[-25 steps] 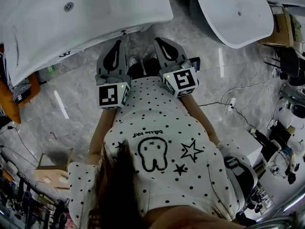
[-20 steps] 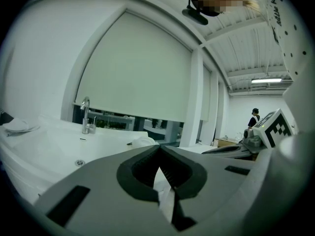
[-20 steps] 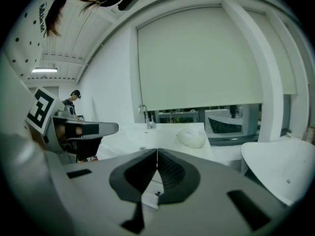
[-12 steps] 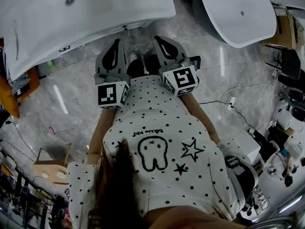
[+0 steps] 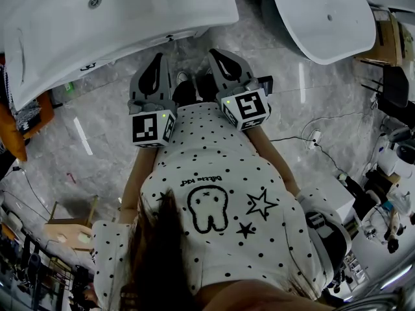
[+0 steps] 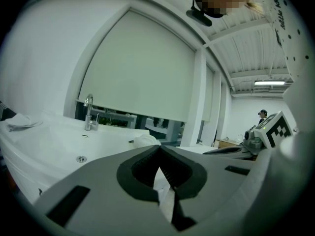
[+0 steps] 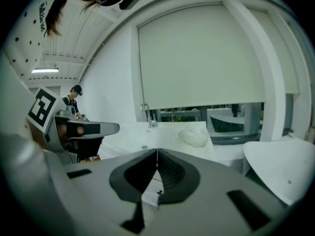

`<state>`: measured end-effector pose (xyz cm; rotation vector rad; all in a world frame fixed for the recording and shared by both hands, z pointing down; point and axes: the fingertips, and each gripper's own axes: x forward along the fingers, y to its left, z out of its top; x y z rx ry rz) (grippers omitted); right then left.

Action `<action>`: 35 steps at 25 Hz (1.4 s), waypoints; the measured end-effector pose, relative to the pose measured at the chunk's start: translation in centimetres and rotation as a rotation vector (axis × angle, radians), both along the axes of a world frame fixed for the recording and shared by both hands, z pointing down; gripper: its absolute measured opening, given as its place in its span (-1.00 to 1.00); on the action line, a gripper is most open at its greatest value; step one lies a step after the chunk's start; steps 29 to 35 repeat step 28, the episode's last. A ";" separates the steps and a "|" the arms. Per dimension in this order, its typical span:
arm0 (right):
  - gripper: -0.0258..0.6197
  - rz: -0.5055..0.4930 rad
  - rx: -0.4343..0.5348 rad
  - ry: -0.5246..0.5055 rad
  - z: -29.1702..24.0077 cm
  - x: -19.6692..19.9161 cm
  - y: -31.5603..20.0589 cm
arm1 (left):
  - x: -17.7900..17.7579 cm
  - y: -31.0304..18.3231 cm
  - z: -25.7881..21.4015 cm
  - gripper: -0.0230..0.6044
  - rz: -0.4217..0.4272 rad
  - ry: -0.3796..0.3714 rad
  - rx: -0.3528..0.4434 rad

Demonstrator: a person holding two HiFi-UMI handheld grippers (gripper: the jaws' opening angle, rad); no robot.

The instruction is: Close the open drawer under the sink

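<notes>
Both grippers are held side by side in front of a polka-dot shirt (image 5: 214, 173), above a grey marble floor (image 5: 97, 115). The left claw (image 5: 157, 56) is pressed together, its tips meeting with nothing pinched between them, as is seen in the left gripper view (image 6: 159, 146). The right claw (image 5: 216, 52) is likewise pressed together and empty (image 7: 157, 150).

Both claws are pointed towards a white sink (image 5: 130, 11), which is seen just ahead of them, with the left claw's tips close below its front edge. A drain (image 5: 94, 2) is set in the basin, and a chrome faucet (image 6: 88, 112) is mounted at the far side, below a drawn window blind (image 6: 142, 68). A white crumpled cloth (image 7: 193, 136) is laid on the counter beside the basin.

The drawer under the sink is covered from above by the sink's top, and whether it stands open cannot be told. A second white basin (image 5: 318, 18) is placed to the right, well apart from the claws.
</notes>
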<state>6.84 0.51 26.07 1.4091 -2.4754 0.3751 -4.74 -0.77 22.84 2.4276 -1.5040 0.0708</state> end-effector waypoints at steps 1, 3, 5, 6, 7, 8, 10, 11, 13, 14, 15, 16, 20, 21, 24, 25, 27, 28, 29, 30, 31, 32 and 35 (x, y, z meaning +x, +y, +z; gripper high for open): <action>-0.88 -0.003 0.000 0.001 0.1 -0.2 0.0 | -0.1 0.0 0.1 -0.91 0.001 0.002 -0.001; -0.88 -0.011 -0.001 0.008 0.2 -0.5 0.0 | -0.2 -0.1 0.2 -0.91 0.003 0.003 -0.001; -0.88 -0.023 -0.001 0.018 0.2 -0.7 0.0 | -0.1 -0.2 0.1 -0.91 0.006 0.001 0.000; -0.88 -0.030 -0.002 0.022 0.1 -0.7 0.0 | 0.0 -0.2 0.0 -0.91 0.006 0.000 0.001; -0.88 -0.035 -0.004 0.023 0.0 -0.7 0.1 | 0.1 -0.2 -0.1 -0.91 0.006 0.000 0.001; -0.88 -0.038 -0.004 0.023 -0.1 -0.6 0.1 | 0.2 -0.2 -0.1 -0.91 0.006 0.000 0.000; -0.88 -0.036 -0.002 0.021 -0.1 -0.6 0.2 | 0.1 -0.2 -0.2 -0.91 0.004 0.002 -0.002; -0.88 -0.033 -0.002 0.019 0.0 -0.7 0.2 | 0.0 -0.1 -0.2 -0.91 0.003 0.003 -0.003; -0.88 -0.029 -0.002 0.018 0.0 -0.9 0.1 | -0.3 -0.1 -0.1 -0.91 0.004 0.003 -0.002; -0.88 -0.028 -0.004 0.020 0.0 -0.9 0.1 | -0.3 -0.1 0.0 -0.91 0.003 0.003 -0.002; -0.88 -0.029 -0.009 0.022 0.0 -0.9 0.2 | -0.4 -0.2 0.0 -0.91 0.003 0.004 -0.002; -0.88 -0.030 -0.015 0.025 0.1 -0.9 0.2 | -0.4 -0.2 -0.1 -0.91 0.003 0.005 -0.002; -0.88 -0.027 -0.011 0.023 0.0 -0.7 0.3 | -0.2 -0.1 -0.1 -0.91 0.004 0.006 -0.001; -0.88 -0.026 -0.008 0.023 -0.1 -0.7 0.3 | -0.2 -0.1 -0.1 -0.91 0.005 0.006 -0.001; -0.88 -0.026 -0.003 0.025 -0.1 -0.8 0.3 | -0.3 0.0 -0.1 -0.91 0.004 0.009 -0.003; -0.88 -0.025 0.000 0.024 -0.2 -0.8 0.4 | -0.3 0.0 -0.1 -0.91 0.003 0.009 -0.003; -0.88 -0.025 0.003 0.023 -0.2 -0.9 0.4 | -0.5 0.1 -0.1 -0.91 0.003 0.010 -0.002; -0.88 -0.025 0.004 0.023 -0.2 -1.0 0.5 | -0.6 0.1 -0.2 -0.91 0.003 0.009 -0.001; -0.88 -0.025 0.004 0.023 -0.2 -1.0 0.5 | -0.6 0.1 -0.2 -0.91 0.003 0.009 -0.001; -0.88 -0.025 0.004 0.023 -0.2 -1.0 0.5 | -0.6 0.1 -0.2 -0.91 0.003 0.009 -0.001; -0.88 -0.025 0.004 0.023 -0.2 -1.0 0.5 | -0.6 0.1 -0.2 -0.91 0.003 0.009 -0.001; -0.88 -0.025 0.004 0.023 -0.2 -1.0 0.5 | -0.6 0.1 -0.2 -0.91 0.003 0.009 -0.001; -0.88 -0.025 0.004 0.023 -0.2 -1.0 0.5 | -0.6 0.1 -0.2 -0.91 0.003 0.009 -0.001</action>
